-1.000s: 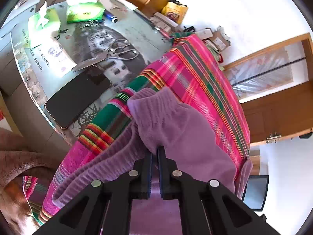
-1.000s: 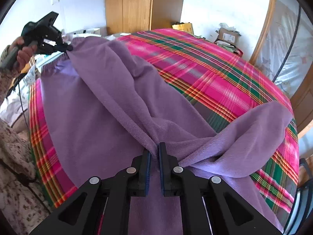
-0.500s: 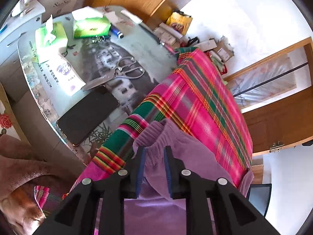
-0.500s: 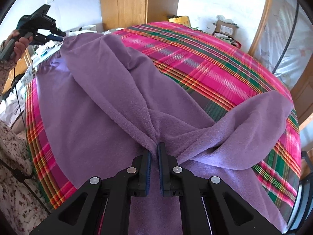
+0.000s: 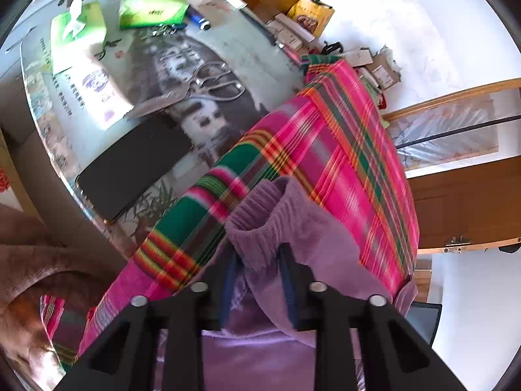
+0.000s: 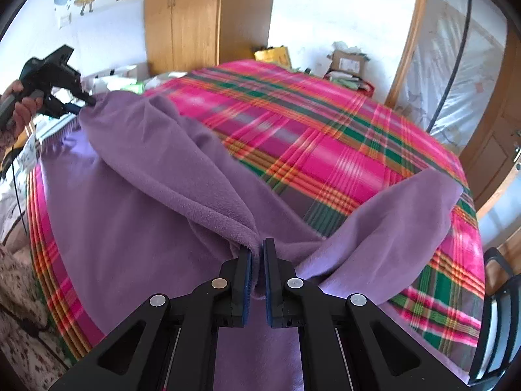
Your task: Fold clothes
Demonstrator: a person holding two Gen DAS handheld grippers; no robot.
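1. My left gripper (image 5: 259,262) has its jaws parted, and they have just eased slightly closer after springing open. The ribbed waistband (image 5: 260,224) of the purple fleece garment (image 6: 136,195) sits between them, but the pads do not seem to be pressing it.
2. In the right wrist view that same gripper is at the far left, held in a hand (image 6: 19,110), with its tips touching the garment's top corner.
3. My right gripper (image 6: 257,257) is nearly closed, pinching a bunched fold of the purple fleece between its blue pads (image 6: 248,273).
4. The garment lies on the pink, green and orange plaid bedspread (image 6: 319,130). From the pinch a raised ridge of cloth runs up and left toward the left gripper, and another flap (image 6: 400,215) spreads to the right, lying over the plaid.
5. Beside the bed, in the left wrist view, is a glass-topped side table (image 5: 247,52). On it lie a black smartphone (image 5: 133,169) near the edge, steel scissors (image 5: 208,84), two green tissue packs (image 5: 153,9) and a white printed packet (image 5: 97,91).
6. Beyond the bed I see a wooden wardrobe (image 6: 182,16), cardboard boxes (image 6: 348,62) along the wall, and a wooden door frame with plastic sheeting (image 6: 456,65).
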